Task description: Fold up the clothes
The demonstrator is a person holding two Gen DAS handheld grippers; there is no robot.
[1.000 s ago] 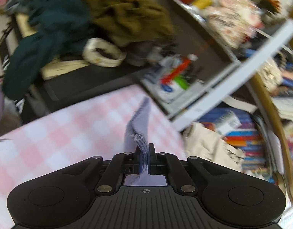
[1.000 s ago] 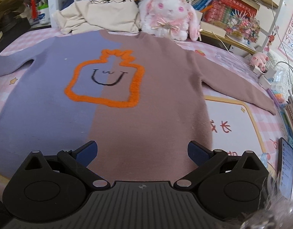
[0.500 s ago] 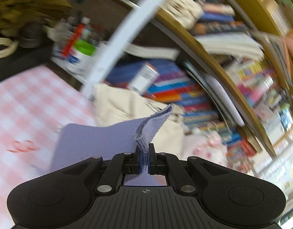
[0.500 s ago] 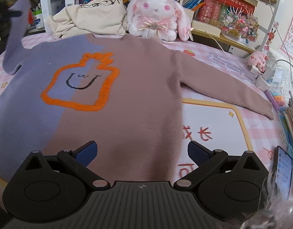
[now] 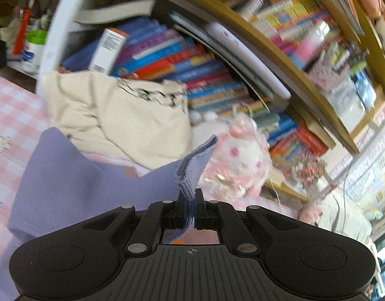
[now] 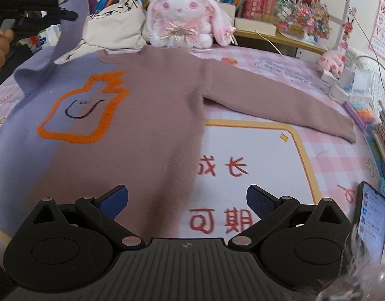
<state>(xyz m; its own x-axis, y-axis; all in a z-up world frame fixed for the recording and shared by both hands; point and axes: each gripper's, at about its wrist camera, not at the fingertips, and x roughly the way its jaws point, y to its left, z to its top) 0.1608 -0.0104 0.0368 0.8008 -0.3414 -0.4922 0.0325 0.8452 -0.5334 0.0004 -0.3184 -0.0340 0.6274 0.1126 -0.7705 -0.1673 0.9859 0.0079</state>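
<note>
1. Sweater (image 6: 132, 115) flat on pink checked table (image 6: 325, 155), lilac sleeve cuff (image 5: 192, 175) pinched between pressed-together jaws of left gripper (image 5: 189, 210) and lifted.
2. Right gripper (image 6: 187, 198) spread wide over hem; bare mat ahead of right jaw.
3. Phone (image 6: 370, 220) just right of it.

The near right part of the desk (image 6: 267, 150) lies bare beside the sweater (image 6: 147, 115). A plush rabbit (image 6: 184, 17) and a cream bag (image 6: 114, 25) crowd the far edge. A phone (image 6: 371, 220), pens and a cable clutter the right edge.
</note>
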